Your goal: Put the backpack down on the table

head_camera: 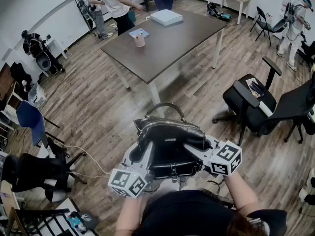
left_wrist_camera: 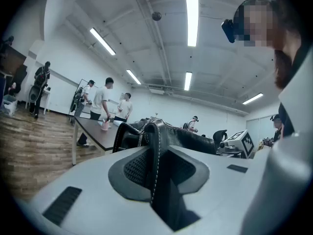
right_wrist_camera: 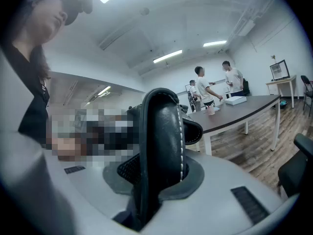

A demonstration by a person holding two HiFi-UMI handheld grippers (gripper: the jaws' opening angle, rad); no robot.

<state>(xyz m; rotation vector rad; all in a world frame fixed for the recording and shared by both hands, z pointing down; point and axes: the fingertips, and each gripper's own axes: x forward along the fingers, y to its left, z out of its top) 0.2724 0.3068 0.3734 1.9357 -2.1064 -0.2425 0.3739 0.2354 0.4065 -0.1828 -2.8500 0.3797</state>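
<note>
**Head view.** We look steeply down at a black leather backpack point(head_camera: 170, 149) held up in front of us, over the wooden floor point(head_camera: 98, 107). The left gripper point(head_camera: 147, 155) takes it from one side and the right gripper point(head_camera: 191, 149) from the other. Its looped top handle point(head_camera: 165, 106) stands free, pointing away from us. The dark table point(head_camera: 167, 45) is well apart, farther into the room, and carries a white box point(head_camera: 166, 17) and a pink cup point(head_camera: 140, 41). A black office chair point(head_camera: 248, 102) stands to the right.

**Left gripper view.** The jaws stand narrow and pinch a thin leather band point(left_wrist_camera: 155, 155) edged with white stitching. The rest of the bag bulges just beyond it.

**Right gripper view.** The jaws are likewise close together, clamped on a broad leather strap point(right_wrist_camera: 164, 146) that rises between them and curls over at the top.

**Handling.** We judge the bag soft and slack, likely to sag and swing from these holds, with moderate weight. Smooth leather may slide in the pads, so a firm two-sided grip suits it. The stiff-looking top handle is another place to hold.
</note>
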